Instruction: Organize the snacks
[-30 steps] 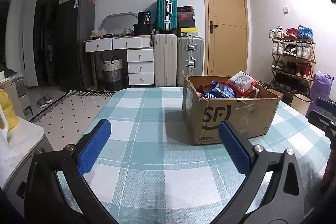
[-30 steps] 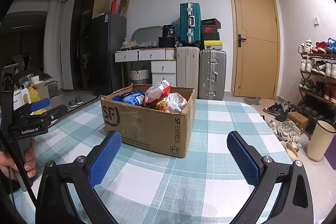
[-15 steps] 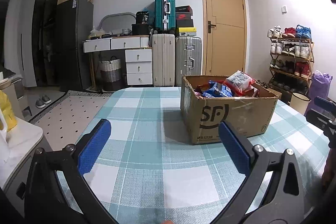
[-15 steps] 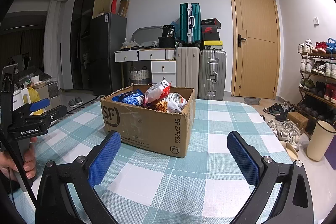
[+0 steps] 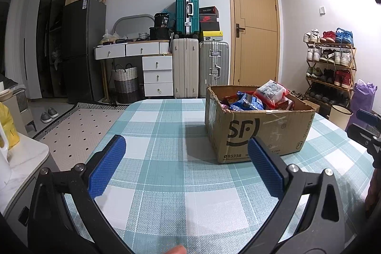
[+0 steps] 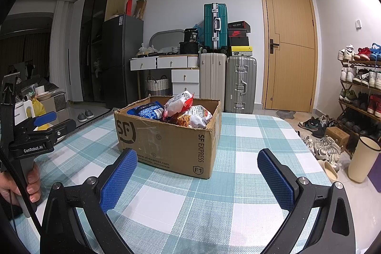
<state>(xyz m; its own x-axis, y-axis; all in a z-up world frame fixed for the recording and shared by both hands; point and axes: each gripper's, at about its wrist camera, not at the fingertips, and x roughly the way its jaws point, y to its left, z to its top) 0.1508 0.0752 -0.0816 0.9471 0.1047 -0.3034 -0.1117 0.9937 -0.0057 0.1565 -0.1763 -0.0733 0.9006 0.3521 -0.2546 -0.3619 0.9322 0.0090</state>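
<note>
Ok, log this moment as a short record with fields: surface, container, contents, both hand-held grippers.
surface: table with teal checked cloth
container: open cardboard box, upright on the cloth
contents: snack packets heaped inside, a blue packet and a red-and-white packet on top
left hand-held gripper: open, holding nothing, short of the box
right hand-held gripper: open, holding nothing, short of the box

cardboard box [image 6: 166,137]: 1 | suitcases [image 6: 240,85]: 3 | tools [image 6: 197,173]: 2 | door [image 6: 289,49]: 1
</note>
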